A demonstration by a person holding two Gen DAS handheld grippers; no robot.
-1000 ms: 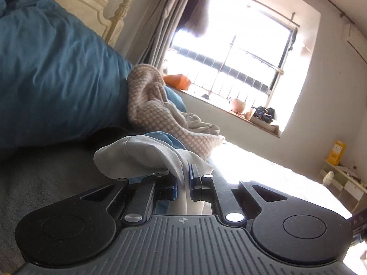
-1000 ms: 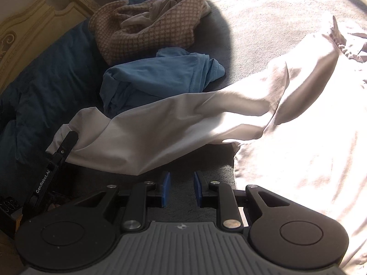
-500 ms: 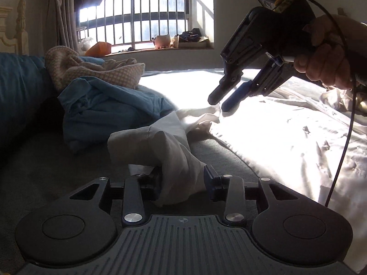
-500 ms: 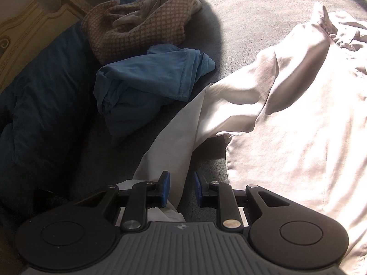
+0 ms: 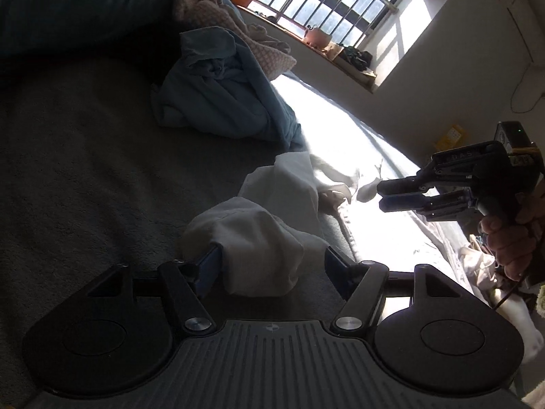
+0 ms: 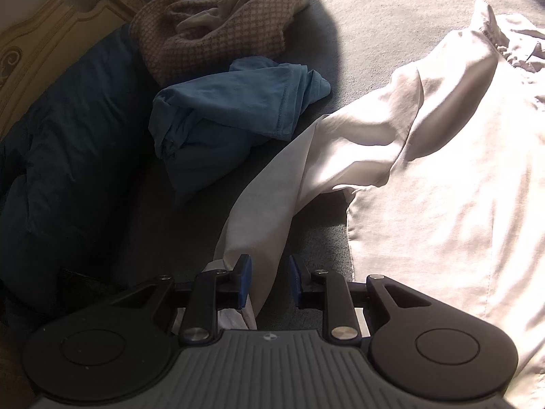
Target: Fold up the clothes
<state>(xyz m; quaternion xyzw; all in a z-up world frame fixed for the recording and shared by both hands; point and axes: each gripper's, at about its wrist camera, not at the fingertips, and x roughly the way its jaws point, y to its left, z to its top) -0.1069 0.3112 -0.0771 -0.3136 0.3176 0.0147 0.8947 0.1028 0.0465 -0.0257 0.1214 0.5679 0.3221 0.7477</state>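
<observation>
On the grey bed (image 5: pixel 85 170), the left gripper (image 5: pixel 270 266) stands spread wide, a white sleeve (image 5: pixel 262 238) bunched loose between its fingers. From the right wrist, the right gripper (image 6: pixel 269 281) is parted, grasping nothing, the white shirt (image 6: pixel 442 187) spread flat beside a crumpled blue garment (image 6: pixel 231 102).

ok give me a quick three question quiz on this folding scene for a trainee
1. True or false: the left gripper is clamped shut on the white sleeve.
2. Which garment lies nearest the headboard? A) the blue garment B) the checked garment C) the white shirt
3. Which wrist view shows the other gripper?

Key
1. False: its jaws stand wide, with the sleeve bunched loose between them.
2. B
3. The left wrist view, which shows the right gripper.
</observation>
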